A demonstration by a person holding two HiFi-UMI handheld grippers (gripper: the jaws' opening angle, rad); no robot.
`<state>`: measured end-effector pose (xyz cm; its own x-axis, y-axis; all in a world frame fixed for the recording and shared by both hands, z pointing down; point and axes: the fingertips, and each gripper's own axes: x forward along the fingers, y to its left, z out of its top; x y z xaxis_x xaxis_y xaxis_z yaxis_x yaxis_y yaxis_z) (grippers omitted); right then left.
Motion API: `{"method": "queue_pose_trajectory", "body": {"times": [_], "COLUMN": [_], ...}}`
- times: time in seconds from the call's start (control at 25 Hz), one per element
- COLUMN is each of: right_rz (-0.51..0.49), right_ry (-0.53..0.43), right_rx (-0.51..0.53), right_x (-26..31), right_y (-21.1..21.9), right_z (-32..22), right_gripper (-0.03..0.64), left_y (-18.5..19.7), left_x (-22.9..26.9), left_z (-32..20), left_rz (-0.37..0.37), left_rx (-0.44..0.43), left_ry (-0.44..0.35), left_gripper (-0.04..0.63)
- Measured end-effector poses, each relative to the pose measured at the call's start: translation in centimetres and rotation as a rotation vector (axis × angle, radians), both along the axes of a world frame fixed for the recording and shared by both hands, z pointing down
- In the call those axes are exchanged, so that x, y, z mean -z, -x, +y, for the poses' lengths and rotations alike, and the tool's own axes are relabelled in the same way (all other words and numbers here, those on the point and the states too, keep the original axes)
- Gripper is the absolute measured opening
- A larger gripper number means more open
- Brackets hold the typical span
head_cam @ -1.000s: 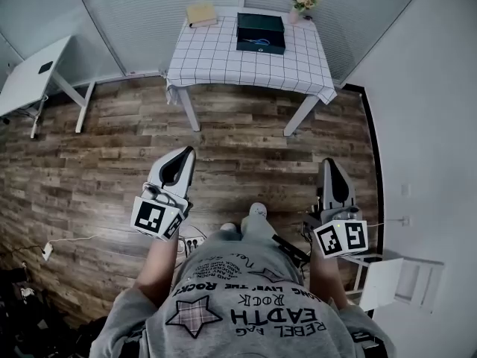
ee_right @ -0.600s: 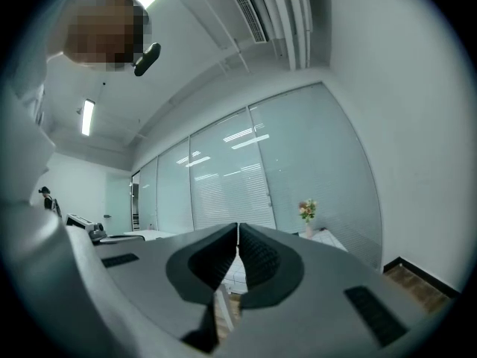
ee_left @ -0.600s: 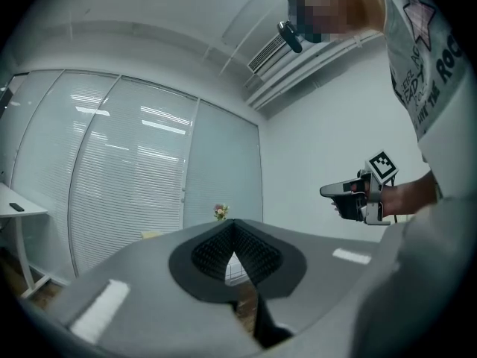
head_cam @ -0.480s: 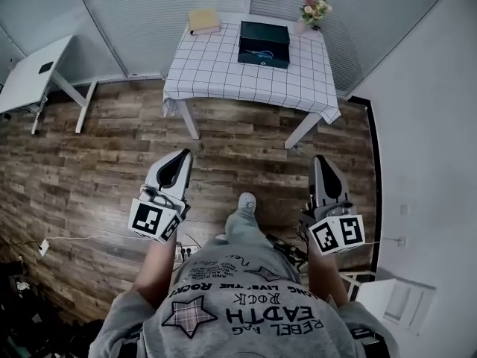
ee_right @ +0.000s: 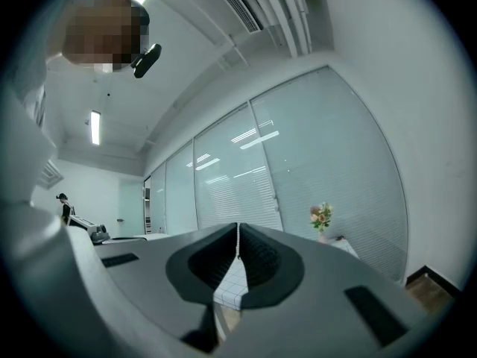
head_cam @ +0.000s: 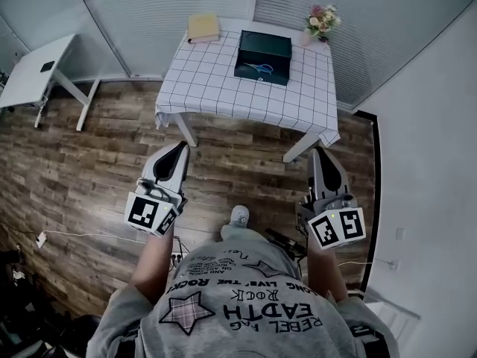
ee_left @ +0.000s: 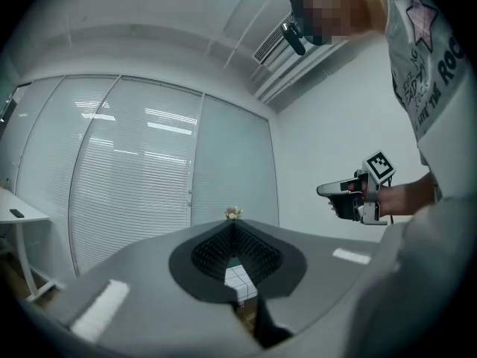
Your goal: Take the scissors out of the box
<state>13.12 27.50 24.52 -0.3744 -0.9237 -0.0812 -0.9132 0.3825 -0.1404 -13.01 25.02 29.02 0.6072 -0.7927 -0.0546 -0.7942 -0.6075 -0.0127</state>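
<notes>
flanking box (head_cam: 267, 45) with scissors (head_cam: 260, 68): book (head_cam: 203, 27), flowers (head_cam: 322, 19); left gripper (head_cam: 181, 147), right gripper (head_cam: 316, 153) closed, empty

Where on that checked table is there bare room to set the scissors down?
The near part of the tablecloth is bare, as is the strip between the book and the box. It is crowded only at the far right corner, where the flowers stand beside the box.
</notes>
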Motion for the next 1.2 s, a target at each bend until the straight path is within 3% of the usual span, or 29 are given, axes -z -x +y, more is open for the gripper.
{"method": "queue_pose_trajectory", "body": {"times": [0.68, 1.2], "right_rz": [-0.007, -0.007], "right_ry": [0.035, 0.004], "right_rx": [0.119, -0.001], "right_x": [-0.9, -0.4], "right_y": [-2.2, -4.5], "right_z": [-10.0, -18.7], "right_gripper": [0.017, 0.017], "left_y": [-2.2, -5.0], "left_x": [-0.1, -0.4], "left_z": [-7.7, -19.7], "left_rz": [-0.018, 0.013], "left_rx": [0.103, -0.003], "left_ry": [0.008, -0.008], "left_gripper": [-0.009, -0.009]}}
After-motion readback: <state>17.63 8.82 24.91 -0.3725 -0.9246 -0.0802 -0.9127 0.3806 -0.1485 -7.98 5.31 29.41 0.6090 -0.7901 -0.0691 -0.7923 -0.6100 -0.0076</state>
